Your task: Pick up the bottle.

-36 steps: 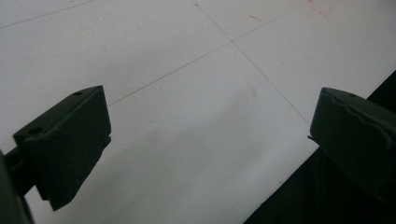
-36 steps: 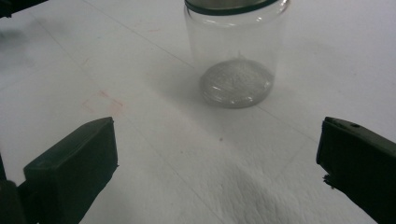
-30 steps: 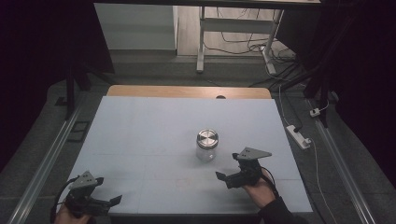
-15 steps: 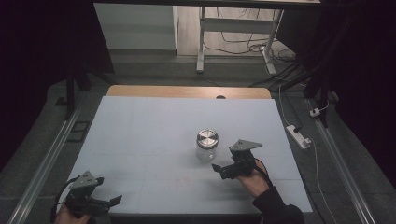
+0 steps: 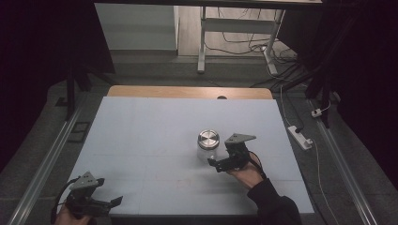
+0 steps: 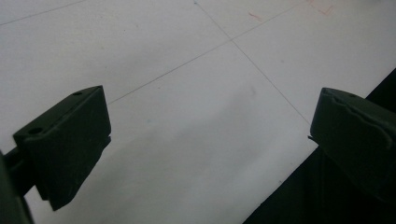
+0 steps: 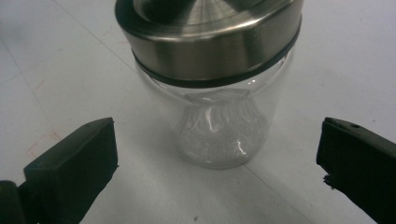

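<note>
The glass jar [image 7: 219, 107] stood mid-desk [image 5: 141, 136] just ahead of the right tool [image 7: 219, 154], jaws spread wide — rigid, slick, breakable, best gripped on the wall beneath its steel lid [image 7: 210, 37].

Count: 1 jar, 2 grippers, 1 table.

Detail: 1 glass jar [image 5: 208, 145] w/ 1 steel lid [image 7: 205, 35], approx centre of the table [image 5: 155, 136], a bit toward 3 o'clock. 2 handheld grippers: right gripper [image 5: 217, 163] at 4 o'clock just beside the jar, left gripper [image 5: 112, 201] at 7 o'clock by the near edge. 2 black jaws on each, so 4 jaws total. 2 hands in the high view, 1 per gripper. 1 white power strip [image 5: 300, 137] on the floor at 3 o'clock. 1 dark hole [image 5: 221, 97] in the wood strip at 12 o'clock.
</note>
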Available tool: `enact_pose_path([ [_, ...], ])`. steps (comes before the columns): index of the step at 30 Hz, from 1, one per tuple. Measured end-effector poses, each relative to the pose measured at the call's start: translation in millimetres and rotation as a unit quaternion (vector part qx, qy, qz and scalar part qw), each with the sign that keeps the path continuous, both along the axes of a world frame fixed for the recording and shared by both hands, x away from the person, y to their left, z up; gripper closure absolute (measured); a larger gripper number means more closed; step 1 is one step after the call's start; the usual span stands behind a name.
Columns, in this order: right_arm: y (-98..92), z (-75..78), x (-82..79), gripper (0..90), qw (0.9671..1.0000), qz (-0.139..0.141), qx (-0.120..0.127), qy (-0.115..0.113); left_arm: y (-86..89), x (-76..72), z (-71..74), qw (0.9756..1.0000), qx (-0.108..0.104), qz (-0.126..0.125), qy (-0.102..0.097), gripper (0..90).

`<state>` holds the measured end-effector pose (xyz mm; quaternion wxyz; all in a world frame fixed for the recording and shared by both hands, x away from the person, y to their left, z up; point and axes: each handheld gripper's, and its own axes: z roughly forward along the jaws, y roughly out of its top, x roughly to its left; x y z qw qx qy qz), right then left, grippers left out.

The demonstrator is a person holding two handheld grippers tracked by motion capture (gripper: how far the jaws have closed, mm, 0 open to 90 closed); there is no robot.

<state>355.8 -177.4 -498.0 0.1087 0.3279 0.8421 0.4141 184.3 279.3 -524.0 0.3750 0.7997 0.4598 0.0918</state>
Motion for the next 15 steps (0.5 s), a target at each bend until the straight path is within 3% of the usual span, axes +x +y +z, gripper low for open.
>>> enact_pose_path([
  [15,19.4,-8.1,17.7,0.0,0.9998,0.006,-0.016,-0.004,0.2,0.3,-0.3,1.0000,-0.001,-0.002,0.001,0.0],
])
